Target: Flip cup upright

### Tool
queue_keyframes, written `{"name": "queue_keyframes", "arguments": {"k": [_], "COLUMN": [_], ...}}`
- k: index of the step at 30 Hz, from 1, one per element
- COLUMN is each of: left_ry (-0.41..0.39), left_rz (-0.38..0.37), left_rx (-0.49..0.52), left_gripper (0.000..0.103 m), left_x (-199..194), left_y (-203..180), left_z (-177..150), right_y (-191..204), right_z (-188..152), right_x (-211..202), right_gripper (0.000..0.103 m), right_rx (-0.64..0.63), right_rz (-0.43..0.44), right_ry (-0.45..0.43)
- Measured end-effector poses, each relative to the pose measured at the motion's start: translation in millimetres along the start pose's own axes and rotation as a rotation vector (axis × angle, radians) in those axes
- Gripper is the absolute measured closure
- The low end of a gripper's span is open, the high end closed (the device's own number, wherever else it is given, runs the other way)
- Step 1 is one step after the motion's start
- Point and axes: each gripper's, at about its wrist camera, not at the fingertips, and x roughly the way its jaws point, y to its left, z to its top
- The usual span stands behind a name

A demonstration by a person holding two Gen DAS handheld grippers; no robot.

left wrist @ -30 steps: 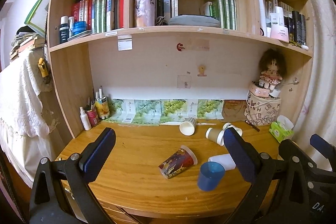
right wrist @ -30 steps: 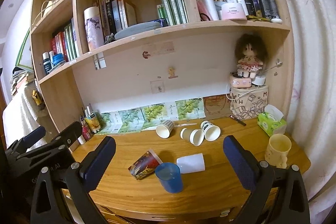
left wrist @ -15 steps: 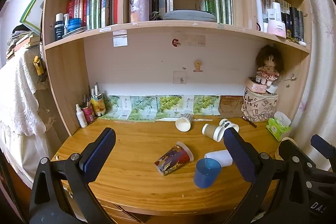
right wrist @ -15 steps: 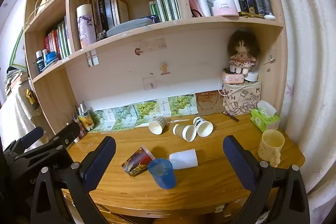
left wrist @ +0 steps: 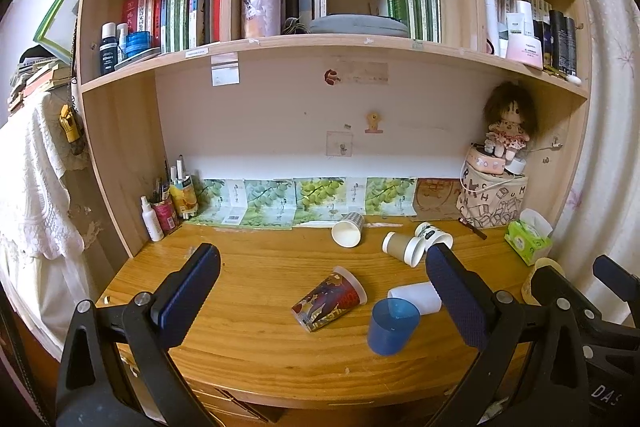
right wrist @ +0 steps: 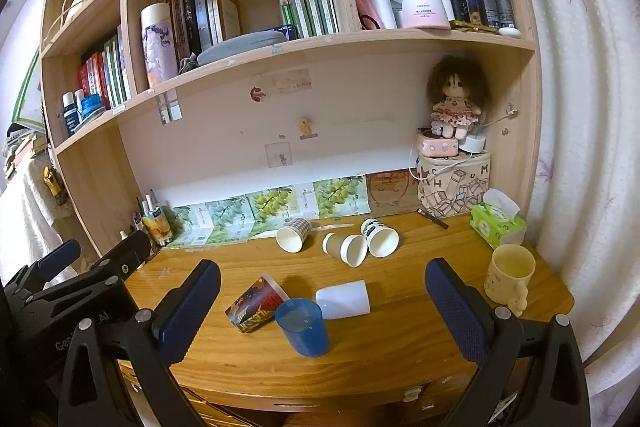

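Being held wide apart above the desk [right wrist: 400,339], left gripper [left wrist: 320,291] and right gripper [right wrist: 320,291], picture cup [right wrist: 256,307] lying tipped beside upright blue cup [right wrist: 304,327].

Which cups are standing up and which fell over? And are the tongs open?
Blue cup: upright.
Yellow mug: upright.
Colourful cup: on its side.
White cup: on its side.
Three paper cups: on their sides.
Left tongs: open, empty.
Right tongs: open, empty.

Both grippers hang side by side and level, the left gripper [left wrist: 320,295] and right gripper [right wrist: 320,303] each spread wide, holding nothing.
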Motion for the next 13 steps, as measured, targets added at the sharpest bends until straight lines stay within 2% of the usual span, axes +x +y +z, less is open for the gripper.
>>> {"name": "queue_keyframes", "arguments": {"k": [13], "left_ry": [0.02], "left_rz": [-0.015], "left_rx": [0.003], "left_gripper": [0.0], "left_x": [0.1], "left_y": [5.4], "left_z": [-2.8], "right_y": [3.6], "right_z": [-5.5], "right_x": [-2.1], "right_gripper": [0.001], "right_rx": [0.005], "right_rz": [-0.019], "right_ry": [0.014]}}
